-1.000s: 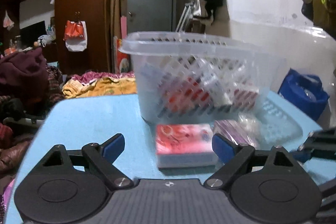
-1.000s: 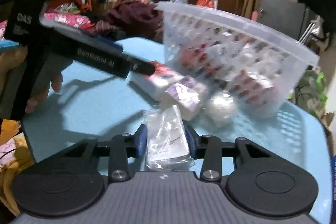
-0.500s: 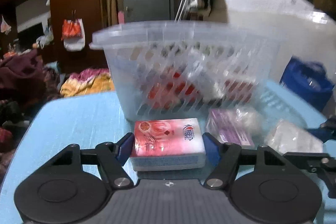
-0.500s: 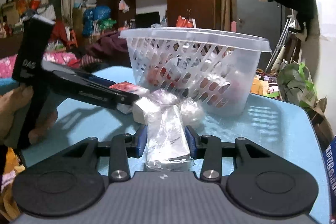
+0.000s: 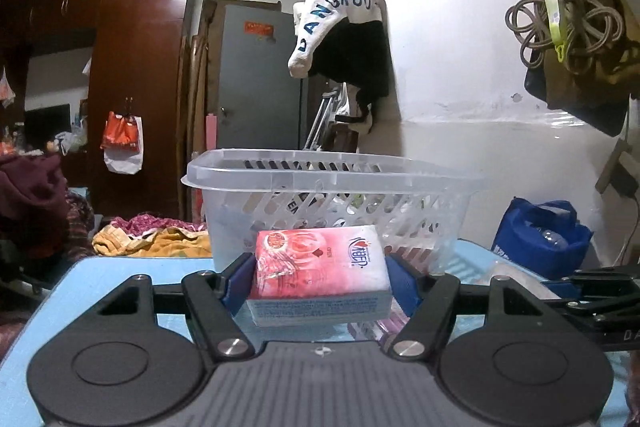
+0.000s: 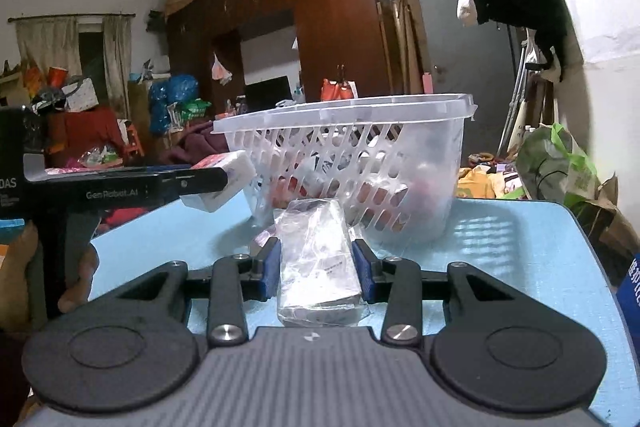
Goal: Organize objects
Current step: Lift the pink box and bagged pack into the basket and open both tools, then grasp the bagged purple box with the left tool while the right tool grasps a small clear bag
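Both hands loaded: left gripper clamps the pink tissue pack, right gripper pinches the clear-wrapped packet, both raised before the basket, ready for dropping in.

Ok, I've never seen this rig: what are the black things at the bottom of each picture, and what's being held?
Those are two hand-held grippers, each with a camera looking along its fingers. In the left camera's picture, the left gripper clamps a pink tissue pack. In the right camera's picture, the right gripper clamps a clear plastic packet; the left one shows there too, held by a hand. Ahead, a clear slotted basket stands on the blue table, already holding items.
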